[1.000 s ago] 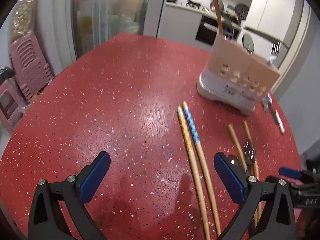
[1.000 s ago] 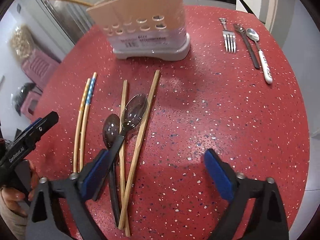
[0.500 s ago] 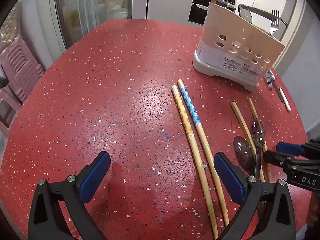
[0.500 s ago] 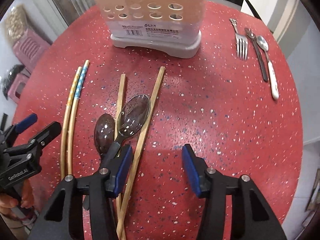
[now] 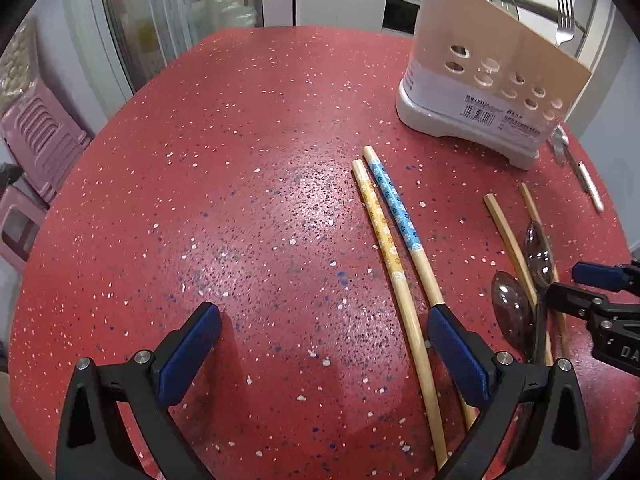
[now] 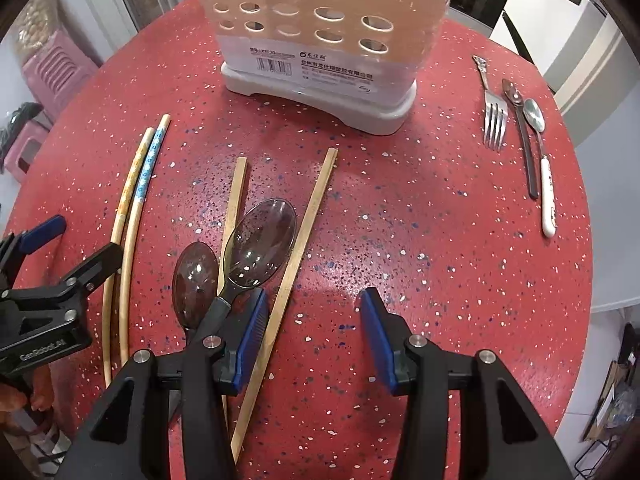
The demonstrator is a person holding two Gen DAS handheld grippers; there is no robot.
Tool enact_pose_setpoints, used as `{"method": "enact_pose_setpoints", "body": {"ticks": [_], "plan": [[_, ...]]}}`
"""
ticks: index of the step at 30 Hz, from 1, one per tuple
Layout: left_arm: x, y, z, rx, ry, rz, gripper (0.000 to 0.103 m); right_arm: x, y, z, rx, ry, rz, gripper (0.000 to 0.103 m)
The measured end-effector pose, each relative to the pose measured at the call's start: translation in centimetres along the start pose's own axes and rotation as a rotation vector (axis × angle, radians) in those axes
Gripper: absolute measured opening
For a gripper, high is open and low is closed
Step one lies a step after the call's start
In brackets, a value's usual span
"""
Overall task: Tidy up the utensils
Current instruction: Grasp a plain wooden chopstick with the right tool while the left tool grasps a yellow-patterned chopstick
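Left gripper (image 5: 324, 344) spread, empty, above the red counter (image 5: 240, 200); patterned chopsticks (image 5: 394, 248) under its right finger. Right gripper (image 6: 312, 328) closing; only the plain chopstick (image 6: 298, 256) lies between its pads, untouched. Smoky spoons (image 6: 260, 244) lie just left, handles toward it. Right hand nearer.
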State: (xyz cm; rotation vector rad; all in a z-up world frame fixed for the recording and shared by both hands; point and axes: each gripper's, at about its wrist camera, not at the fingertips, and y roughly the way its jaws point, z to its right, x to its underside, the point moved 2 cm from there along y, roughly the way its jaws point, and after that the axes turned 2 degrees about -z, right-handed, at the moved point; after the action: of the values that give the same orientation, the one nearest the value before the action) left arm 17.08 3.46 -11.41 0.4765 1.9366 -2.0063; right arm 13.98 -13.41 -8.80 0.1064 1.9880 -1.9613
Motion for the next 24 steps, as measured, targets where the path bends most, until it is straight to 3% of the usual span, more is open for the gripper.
{"method": "enact_pose_setpoints", "body": {"ticks": [1, 6, 7, 12, 16, 18, 24], "plan": [[-0.1, 0.1, 0.2, -0.009, 0.008, -0.006, 0.103, -0.1, 0.1, 0.0, -0.004, -0.003, 0.0, 0.048], [-0.6, -0.2, 1.0, 0.018, 0.051, -0.026, 0.103, 0.2, -0.2, -0.1, -0.03, -0.026, 0.007, 0.009], [-0.8, -0.3, 1.2, 0.025, 0.066, -0.027, 0.103, 0.3, -0.2, -0.1, -0.034, -0.024, 0.01, 0.008], [-1.2, -1.2, 2.8, 0.055, 0.143, -0.054, 0.077, 1.0, -0.3, 1.5, -0.095, 0.003, 0.032, 0.006], [-1.6, -1.7, 4.0, 0.066, 0.18, -0.084, 0.067, 1.9, -1.1, 2.7, -0.148, 0.024, 0.071, 0.006], [-1.9, -1.6, 4.1, 0.088, 0.187, -0.087, 0.036, 2.3, -1.6, 3.2, -0.171, 0.029, 0.095, 0.006], [-1.0, -2.1, 3.8, 0.161, 0.118, -0.041, 0.032, 3.4, -3.8, 5.1, -0.248, 0.046, 0.19, 0.006]]}}
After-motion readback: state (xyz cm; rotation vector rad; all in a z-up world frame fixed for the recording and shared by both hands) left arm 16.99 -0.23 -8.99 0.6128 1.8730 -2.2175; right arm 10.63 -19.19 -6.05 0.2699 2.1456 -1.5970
